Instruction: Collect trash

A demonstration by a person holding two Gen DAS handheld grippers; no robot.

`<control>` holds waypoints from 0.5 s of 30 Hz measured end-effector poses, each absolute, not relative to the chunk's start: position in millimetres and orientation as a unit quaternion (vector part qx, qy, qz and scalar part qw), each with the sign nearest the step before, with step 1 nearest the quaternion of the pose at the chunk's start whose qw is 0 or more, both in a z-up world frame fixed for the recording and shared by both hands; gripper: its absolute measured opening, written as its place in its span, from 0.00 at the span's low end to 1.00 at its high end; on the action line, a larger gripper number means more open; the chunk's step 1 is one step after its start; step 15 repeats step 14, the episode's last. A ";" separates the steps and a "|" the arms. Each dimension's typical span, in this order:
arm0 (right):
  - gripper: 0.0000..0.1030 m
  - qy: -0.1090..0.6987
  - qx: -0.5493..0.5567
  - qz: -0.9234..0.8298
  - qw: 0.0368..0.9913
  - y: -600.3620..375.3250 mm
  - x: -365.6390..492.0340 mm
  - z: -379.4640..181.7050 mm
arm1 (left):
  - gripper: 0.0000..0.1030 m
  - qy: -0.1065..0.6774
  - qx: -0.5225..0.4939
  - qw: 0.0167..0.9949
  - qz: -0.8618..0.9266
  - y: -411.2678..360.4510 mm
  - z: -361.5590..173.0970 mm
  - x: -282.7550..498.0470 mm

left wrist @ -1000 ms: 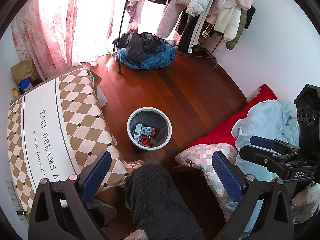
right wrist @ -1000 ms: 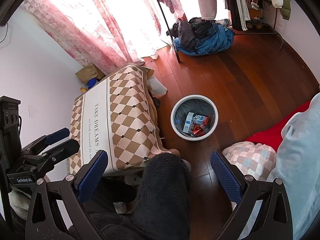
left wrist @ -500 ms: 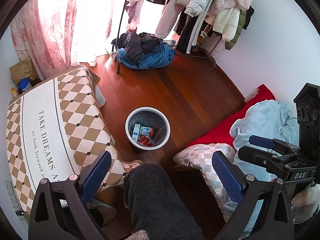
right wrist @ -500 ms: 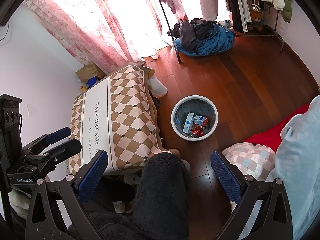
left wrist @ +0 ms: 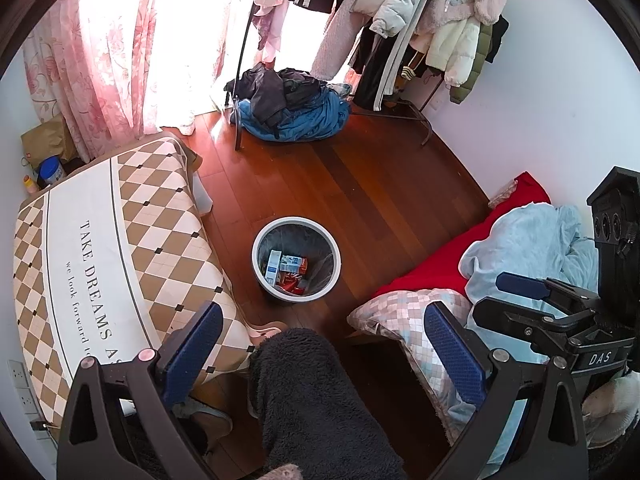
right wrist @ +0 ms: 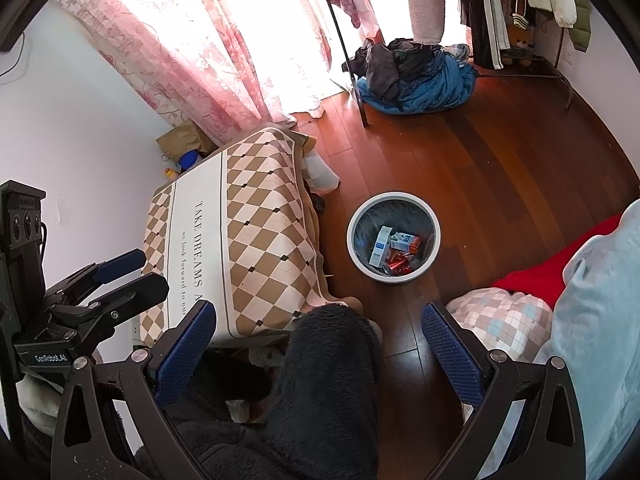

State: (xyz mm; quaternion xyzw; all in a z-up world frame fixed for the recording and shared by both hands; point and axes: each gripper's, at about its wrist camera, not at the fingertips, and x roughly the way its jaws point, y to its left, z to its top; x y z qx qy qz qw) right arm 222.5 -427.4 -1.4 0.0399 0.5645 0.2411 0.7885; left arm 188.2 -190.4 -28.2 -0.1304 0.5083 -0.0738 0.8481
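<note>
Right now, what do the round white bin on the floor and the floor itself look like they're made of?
The round white bin looks like smooth matte plastic: even rim, no seams or weave; a thin wrinkled liner sits inside. The reddish-brown floor looks like varnished wood planks: visible board lines and glare from the window, though laminate can't be ruled out.

One bin (left wrist: 296,296) (two cartons (left wrist: 293,264) atop red cans), one table (left wrist: 100,240), two tools (left wrist: 324,344), one clothes heap (left wrist: 292,116).
</note>
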 end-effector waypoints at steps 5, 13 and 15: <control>1.00 0.565 0.040 0.241 0.788 -426.0 222.0 -1.6 | 1.00 0.508 -0.130 0.848 -0.073 -189.2 -28.2 187.4; 1.00 0.565 0.040 0.241 0.788 -425.8 221.4 -1.2 | 1.00 0.509 -0.137 0.847 -0.075 -189.2 -25.6 186.7; 1.00 0.565 0.040 0.241 0.788 -425.5 221.4 -1.6 | 1.00 0.508 -0.137 0.847 -0.074 -189.9 -23.8 186.4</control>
